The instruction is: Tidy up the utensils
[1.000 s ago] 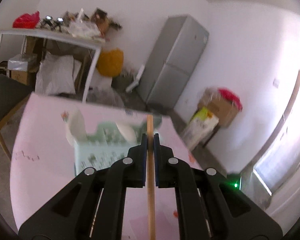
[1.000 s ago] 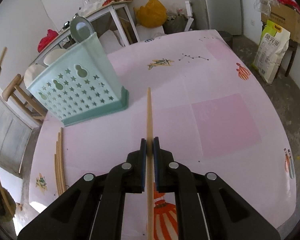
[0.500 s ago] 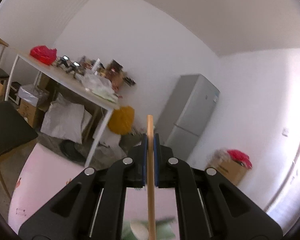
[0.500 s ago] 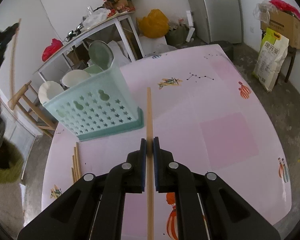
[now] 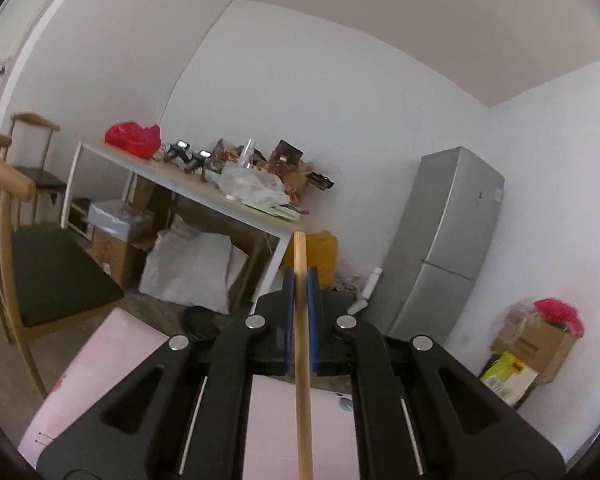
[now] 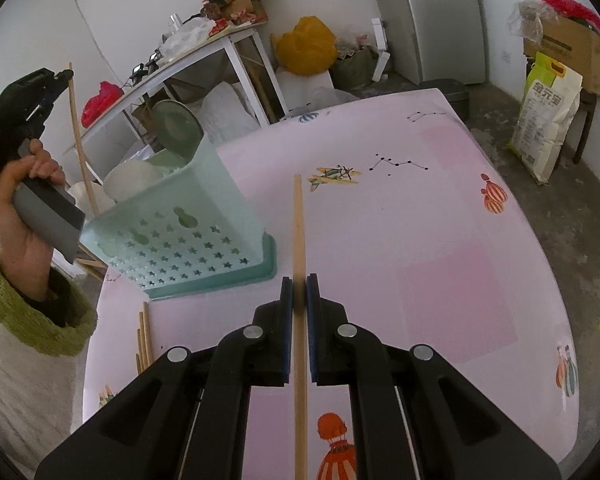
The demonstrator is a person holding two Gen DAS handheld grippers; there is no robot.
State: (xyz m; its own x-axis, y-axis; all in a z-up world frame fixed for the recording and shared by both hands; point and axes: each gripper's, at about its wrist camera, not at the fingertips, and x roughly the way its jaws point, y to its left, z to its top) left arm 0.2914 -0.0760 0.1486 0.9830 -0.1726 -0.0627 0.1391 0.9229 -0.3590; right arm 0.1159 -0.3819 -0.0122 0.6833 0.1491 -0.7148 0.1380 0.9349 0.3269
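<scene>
Chopstick (image 5: 302, 360) clamped between left fingers (image 5: 287, 320), another (image 6: 299, 264) pinched by right fingers (image 6: 288, 320) (basket (image 6: 188, 240) nearby)

Cluttered room around a pink table

A grey fridge (image 5: 444, 240) stands by the wall, beside a yellow bag (image 6: 306, 46), a littered white side table (image 5: 204, 196) and a wooden chair (image 5: 32, 272).

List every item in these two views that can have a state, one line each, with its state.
Left gripper: shut on a chopstick, raised and pointing into the room.
Right gripper: shut on its own chopstick, above the table.
Utensil basket: upright, holding spoons.
Loose chopsticks: lying flat on the table beside the basket.
Fridge: doors closed.
</scene>
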